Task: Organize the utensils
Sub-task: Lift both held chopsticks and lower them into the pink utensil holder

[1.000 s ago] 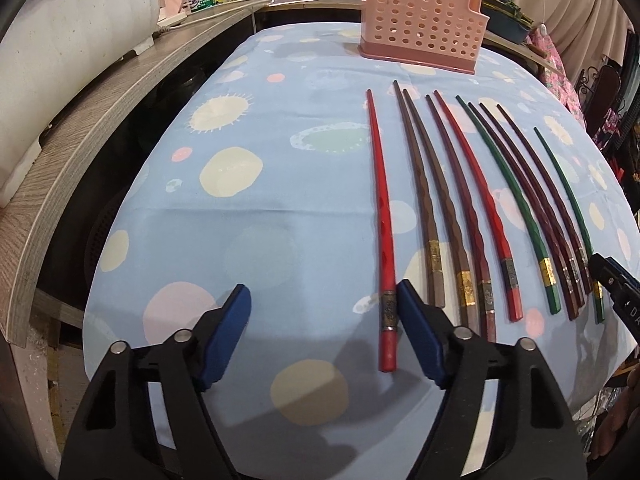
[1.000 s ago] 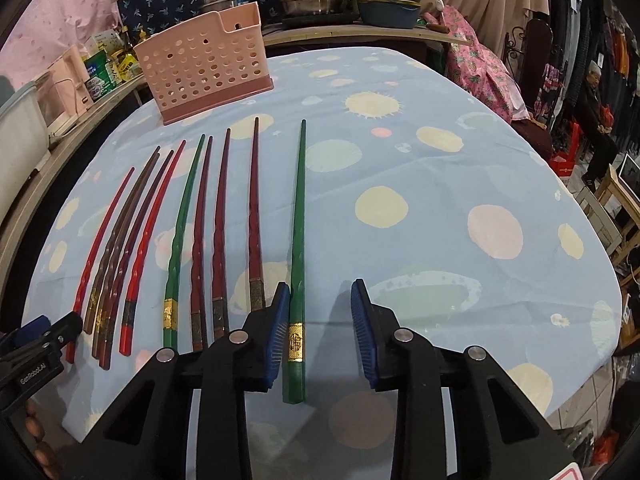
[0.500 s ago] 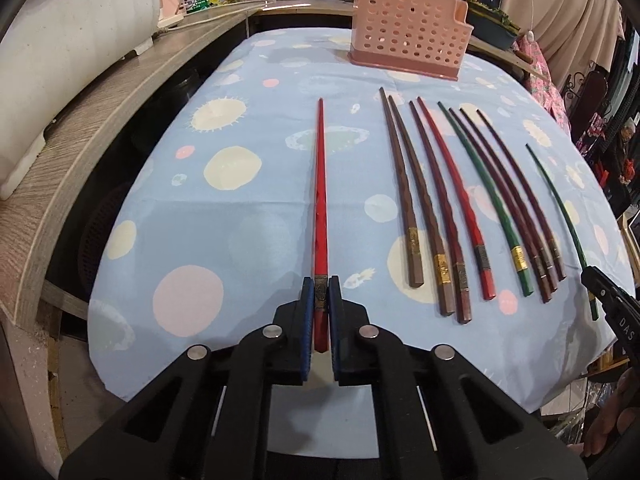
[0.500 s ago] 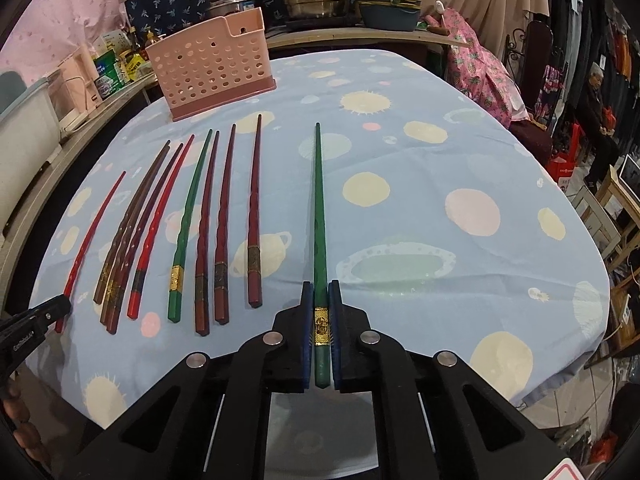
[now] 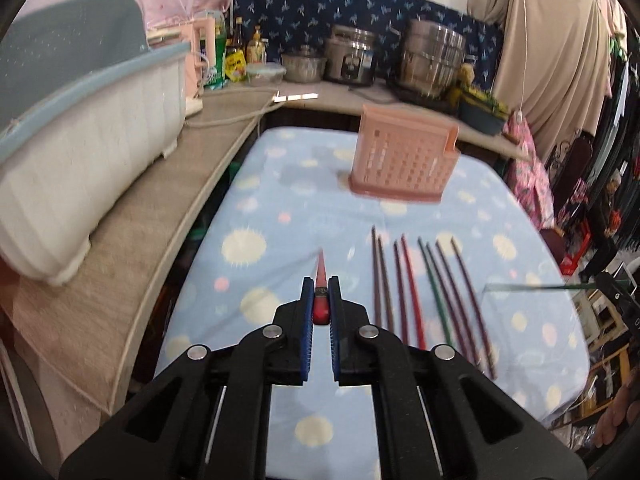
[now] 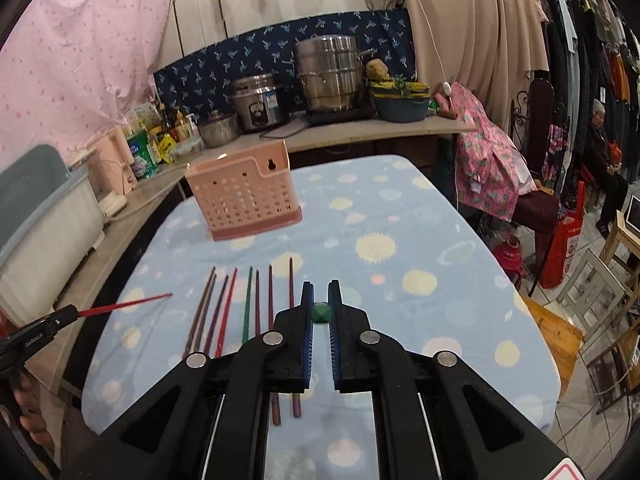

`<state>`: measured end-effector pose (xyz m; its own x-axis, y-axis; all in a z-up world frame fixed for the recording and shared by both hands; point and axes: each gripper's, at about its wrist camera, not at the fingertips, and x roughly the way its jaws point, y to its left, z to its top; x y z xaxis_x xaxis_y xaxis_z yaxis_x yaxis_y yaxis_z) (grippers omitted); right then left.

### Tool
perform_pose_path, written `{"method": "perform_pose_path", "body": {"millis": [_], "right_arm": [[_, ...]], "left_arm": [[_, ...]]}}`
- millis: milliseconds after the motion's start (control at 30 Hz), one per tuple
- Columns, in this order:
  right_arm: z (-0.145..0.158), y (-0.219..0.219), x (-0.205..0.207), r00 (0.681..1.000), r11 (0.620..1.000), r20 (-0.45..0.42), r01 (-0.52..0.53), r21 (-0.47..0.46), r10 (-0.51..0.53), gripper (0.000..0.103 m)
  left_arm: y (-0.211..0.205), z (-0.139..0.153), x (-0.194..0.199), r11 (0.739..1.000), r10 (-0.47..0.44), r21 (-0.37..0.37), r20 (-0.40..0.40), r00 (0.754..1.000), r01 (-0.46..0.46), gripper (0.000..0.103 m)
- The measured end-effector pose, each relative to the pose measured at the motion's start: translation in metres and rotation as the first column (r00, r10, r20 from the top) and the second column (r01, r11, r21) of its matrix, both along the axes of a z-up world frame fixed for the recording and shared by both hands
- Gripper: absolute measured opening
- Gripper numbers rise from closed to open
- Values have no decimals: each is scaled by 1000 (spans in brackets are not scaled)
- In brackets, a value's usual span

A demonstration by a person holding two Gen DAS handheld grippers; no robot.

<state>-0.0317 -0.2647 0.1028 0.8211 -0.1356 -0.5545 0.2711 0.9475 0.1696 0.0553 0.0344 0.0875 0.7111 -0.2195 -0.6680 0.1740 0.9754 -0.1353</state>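
The left gripper was clamped on a red chopstick and the right gripper on a green chopstick, both held clear above the spotted blue tablecloth. Eight chopsticks lay side by side on the cloth below. The pink perforated holder stood upright beyond them, nothing between. Pots and bottles lined the counter behind it.

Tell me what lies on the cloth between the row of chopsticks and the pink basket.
Nothing: in the right wrist view, only bare spotted tablecloth separates the tips of the chopstick row from the pink basket. The left wrist view agrees, though blurred.
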Motion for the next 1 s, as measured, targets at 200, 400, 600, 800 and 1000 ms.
{"method": "perform_pose_path", "body": {"millis": [200,400,600,800,1000], "right_arm": [[32,-13,42,998,1000,67,-19,13,18,7],[67,-25,83,989,998,141,-43,38,37,7],[102,-32,134,968,996,242,-80,50,65,7],[128,-34,187,948,995,314,-82,52,62,7],[132,-37,236,939,995,340,-79,64,53,7]], "left_arm": [[-12,44,40,1000,15,-20,81,997,-13,7],[-23,85,80,998,10,-62,139,990,-2,7],[-39,137,120,995,21,-95,248,969,3,7],[-56,177,155,990,49,-139,357,933,1,7],[-75,182,191,988,57,-155,402,914,6,7]]}}
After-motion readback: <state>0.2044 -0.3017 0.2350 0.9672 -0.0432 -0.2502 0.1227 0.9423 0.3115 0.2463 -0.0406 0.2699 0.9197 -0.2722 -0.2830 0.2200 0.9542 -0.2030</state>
